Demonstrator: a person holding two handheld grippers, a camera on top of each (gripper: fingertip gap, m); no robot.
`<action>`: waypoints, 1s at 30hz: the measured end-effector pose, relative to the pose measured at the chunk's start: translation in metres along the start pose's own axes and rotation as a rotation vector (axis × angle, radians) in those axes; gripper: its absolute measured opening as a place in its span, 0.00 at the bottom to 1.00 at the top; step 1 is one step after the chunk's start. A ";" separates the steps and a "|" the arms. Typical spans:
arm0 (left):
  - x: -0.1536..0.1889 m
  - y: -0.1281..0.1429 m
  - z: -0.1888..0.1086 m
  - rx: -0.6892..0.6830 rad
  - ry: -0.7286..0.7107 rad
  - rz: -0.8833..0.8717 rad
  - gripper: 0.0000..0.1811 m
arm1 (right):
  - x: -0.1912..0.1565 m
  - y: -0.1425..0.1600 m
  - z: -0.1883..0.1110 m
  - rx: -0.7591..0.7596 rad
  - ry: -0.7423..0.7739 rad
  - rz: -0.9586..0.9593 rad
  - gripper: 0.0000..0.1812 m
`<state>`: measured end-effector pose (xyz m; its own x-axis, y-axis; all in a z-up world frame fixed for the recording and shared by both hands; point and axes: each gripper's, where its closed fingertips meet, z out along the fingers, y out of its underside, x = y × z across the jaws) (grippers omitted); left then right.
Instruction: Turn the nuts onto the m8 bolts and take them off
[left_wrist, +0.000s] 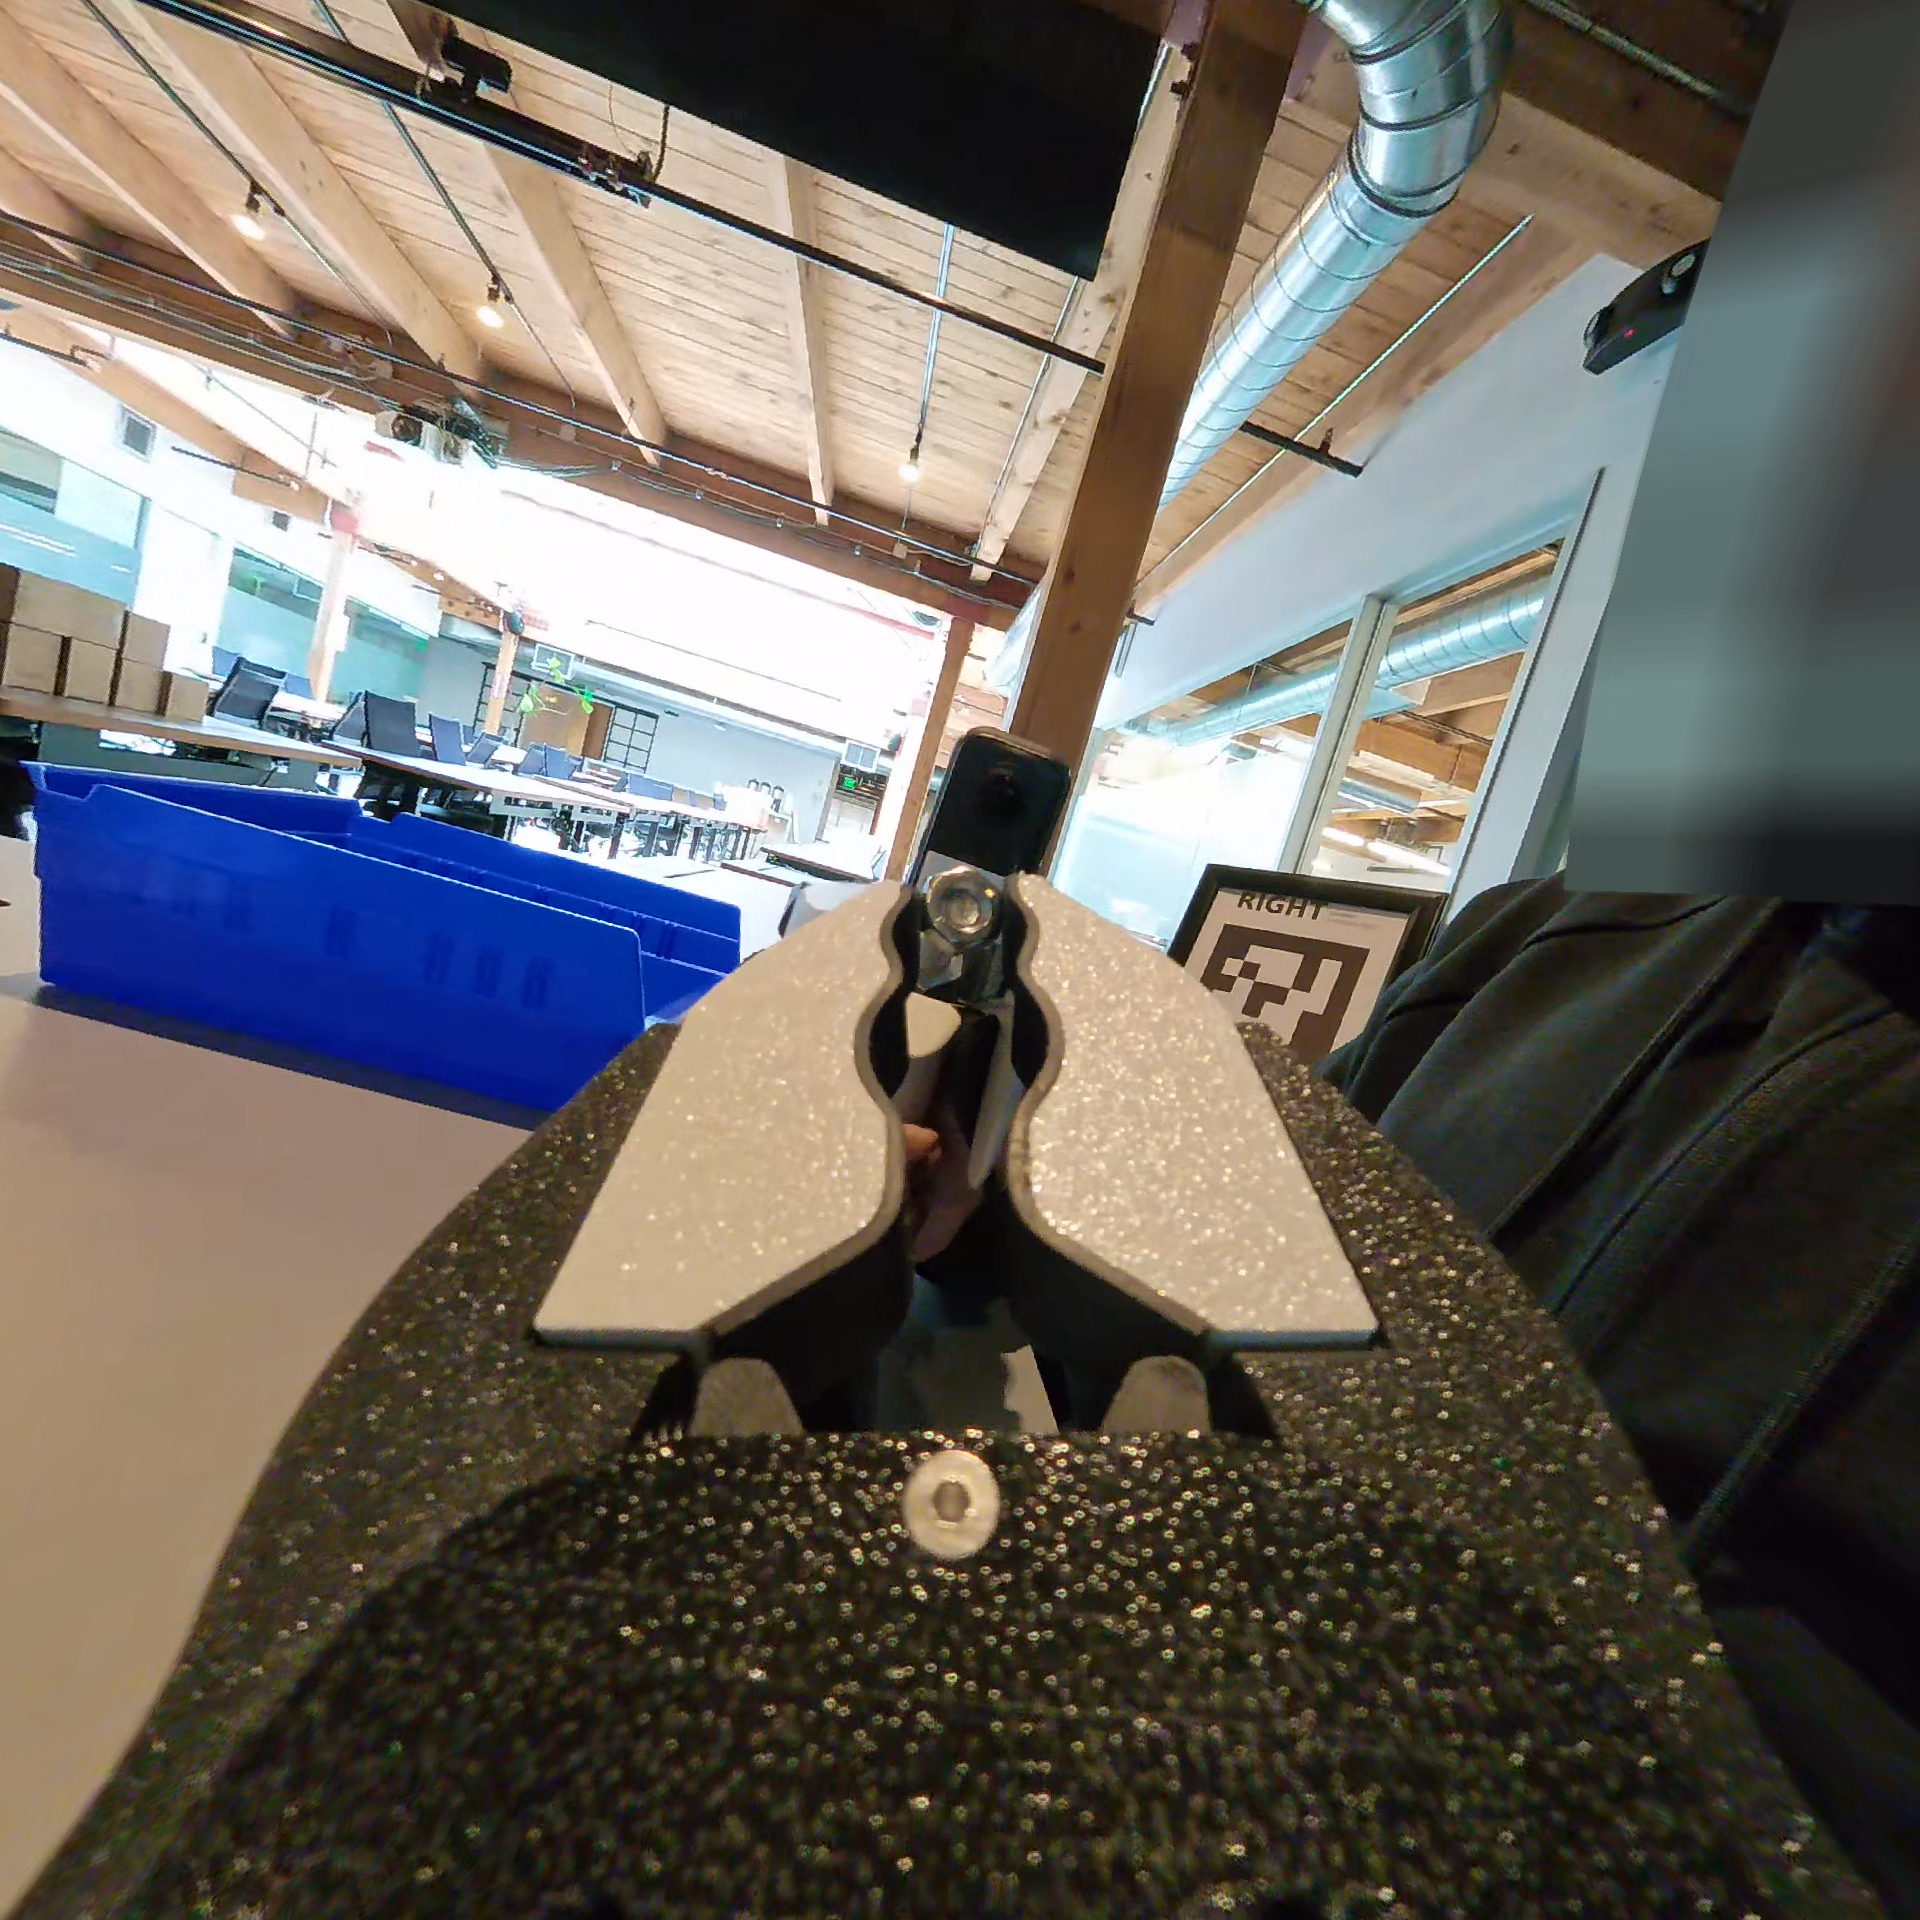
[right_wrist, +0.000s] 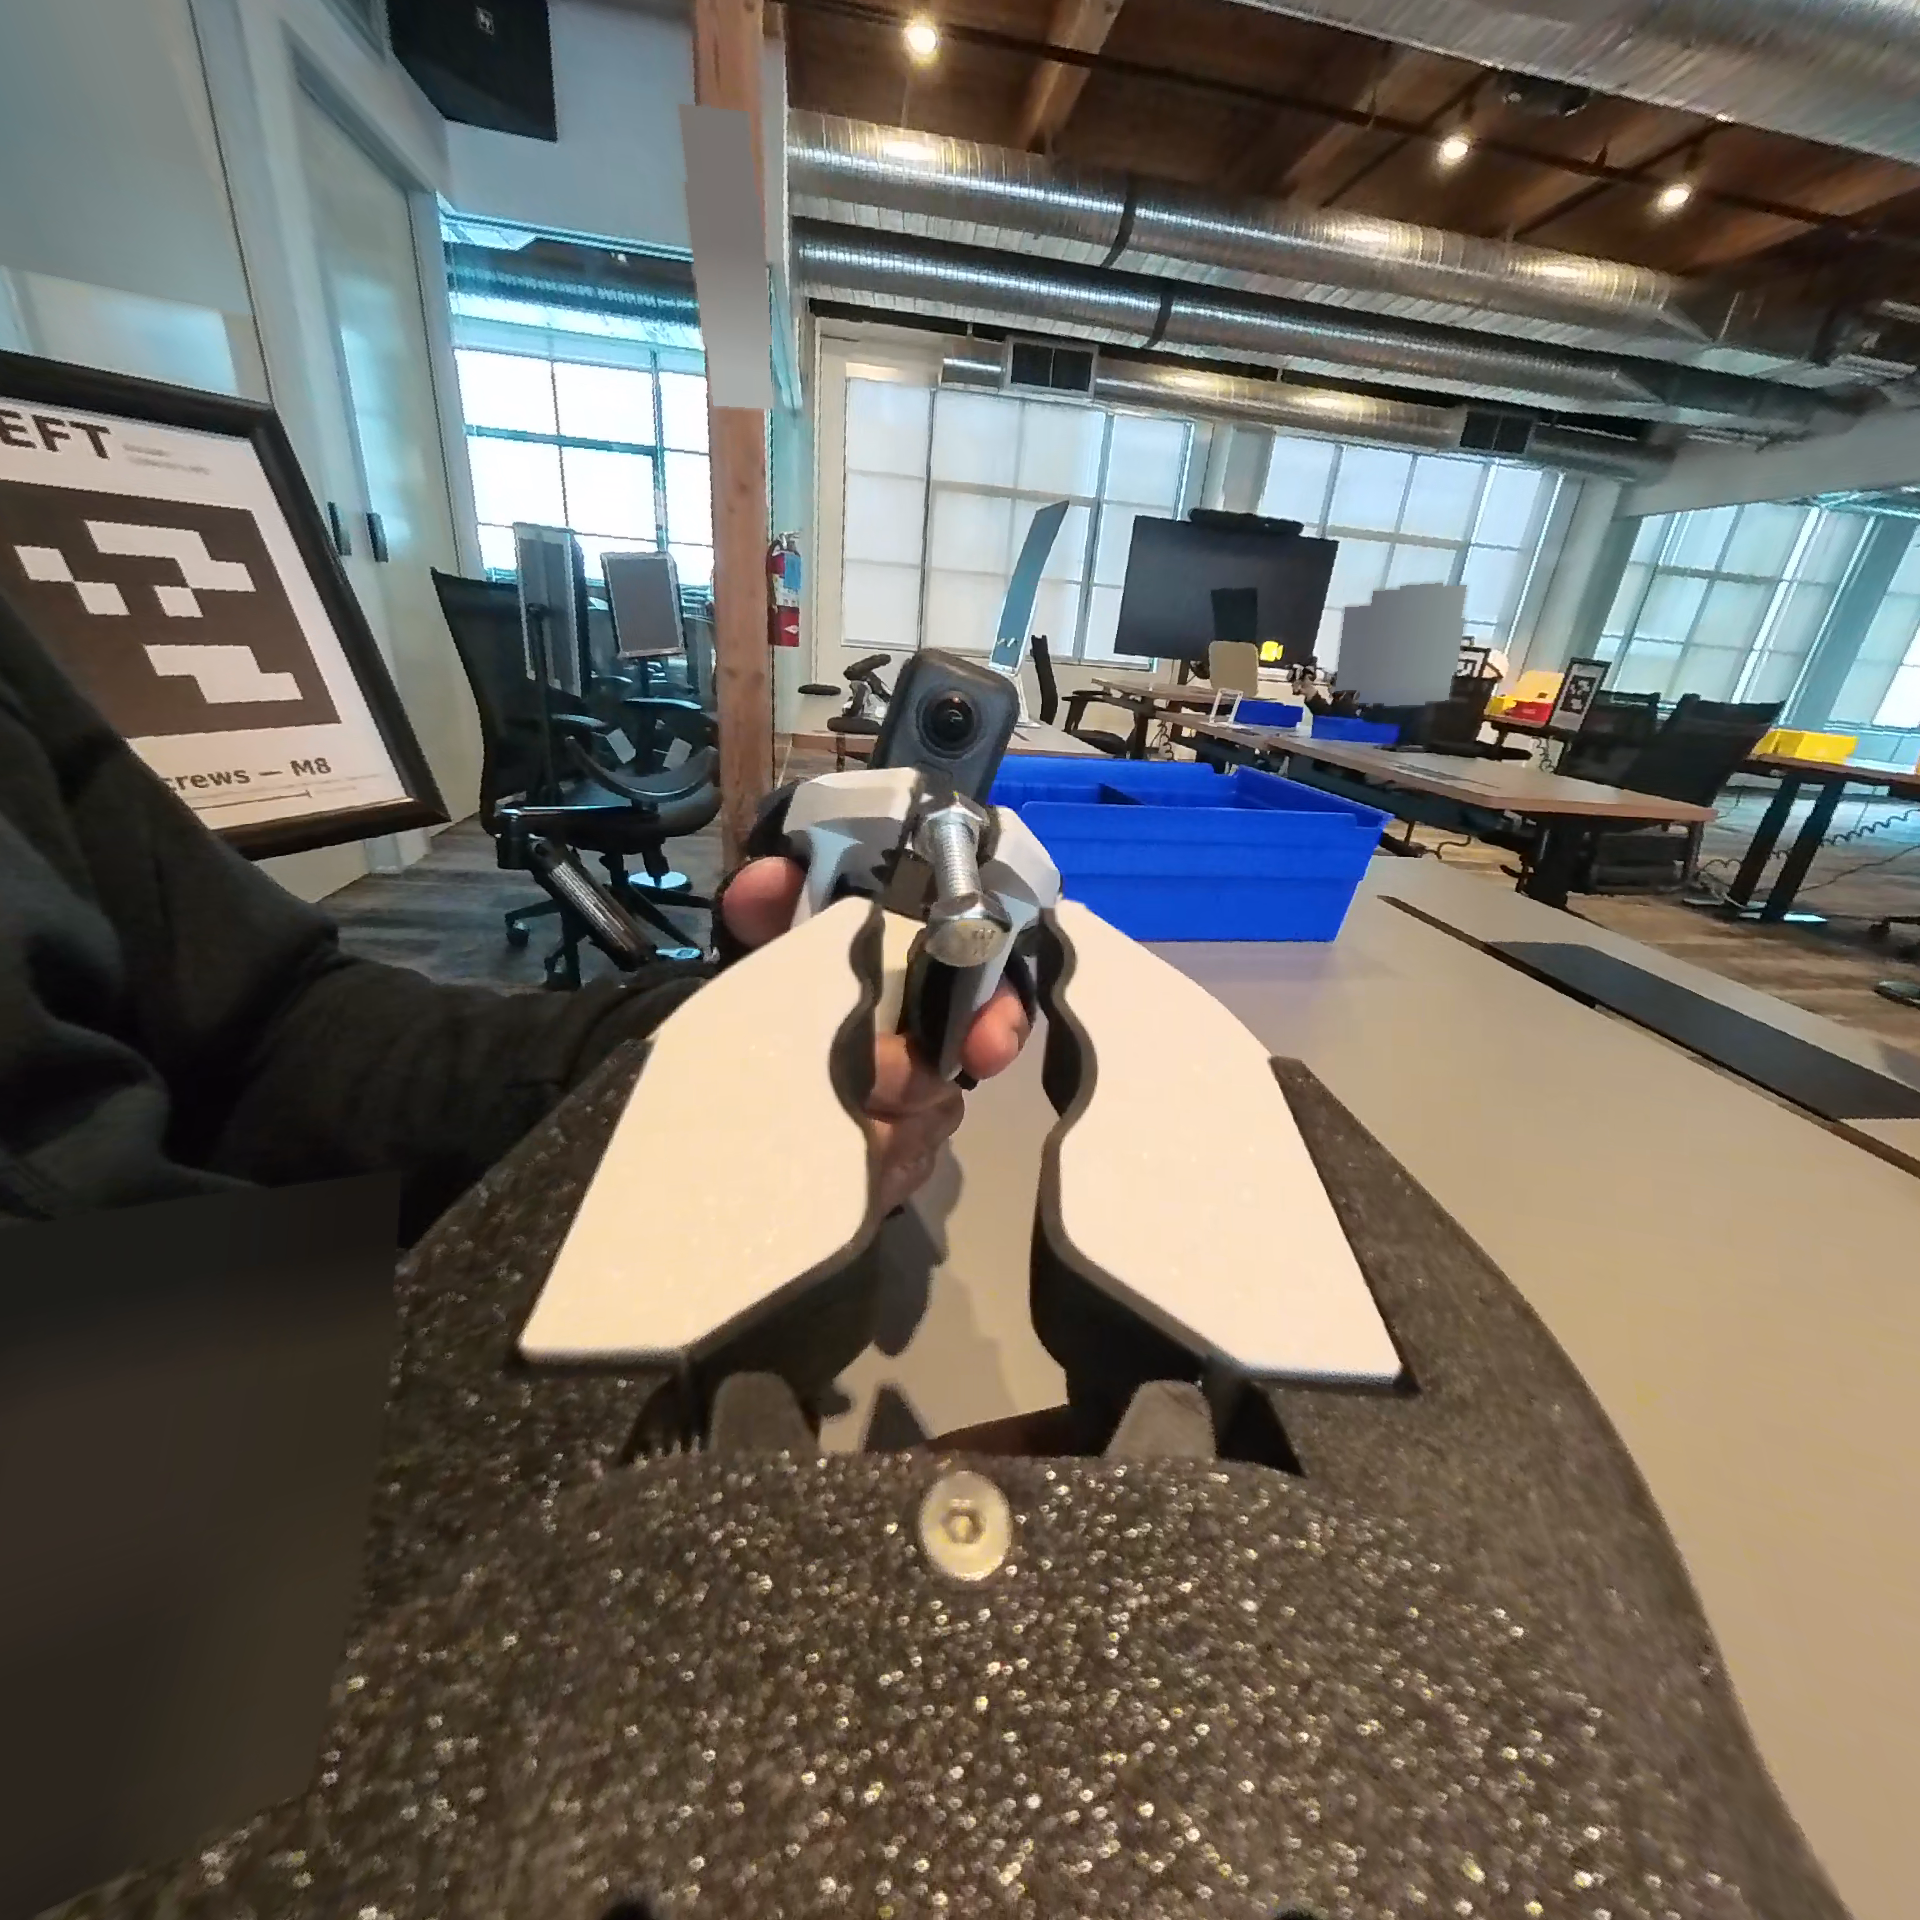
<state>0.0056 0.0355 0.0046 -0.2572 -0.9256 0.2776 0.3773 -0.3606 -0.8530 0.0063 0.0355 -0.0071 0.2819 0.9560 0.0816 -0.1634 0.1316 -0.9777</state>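
An open office with timber beams lies beyond the grey surface (right_wrist: 1558, 1143). The left gripper (left_wrist: 961, 925) has its fingers clamped on a nut (left_wrist: 958, 914) threaded on the bolt (right_wrist: 961, 883). The right gripper (right_wrist: 961, 940) fingers stand apart around the bolt's head, not touching. A blue bin (right_wrist: 1195, 862) sits behind the bolt.

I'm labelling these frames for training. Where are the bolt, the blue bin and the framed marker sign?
bolt (right_wrist: 953, 852): right wrist view, on its threaded shank.
blue bin (right_wrist: 1195, 868): right wrist view, on its front wall.
framed marker sign (right_wrist: 156, 613): right wrist view, on the patterned face.
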 end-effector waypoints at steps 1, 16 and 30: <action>0.000 0.000 0.000 0.002 0.003 -0.002 0.08 | 0.000 -0.001 0.000 0.004 0.000 0.003 0.15; 0.005 0.000 0.004 0.025 0.029 -0.009 0.08 | -0.003 -0.003 0.001 0.020 -0.005 0.004 0.09; -0.009 0.011 -0.003 -0.150 -0.141 0.020 0.24 | 0.005 -0.006 -0.010 -0.009 0.119 -0.259 0.08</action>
<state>0.0094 0.0398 -0.0085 -0.1197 -0.9432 0.3098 0.2413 -0.3303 -0.9125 0.0179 0.0372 -0.0023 0.4218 0.8535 0.3060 -0.0632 0.3643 -0.9291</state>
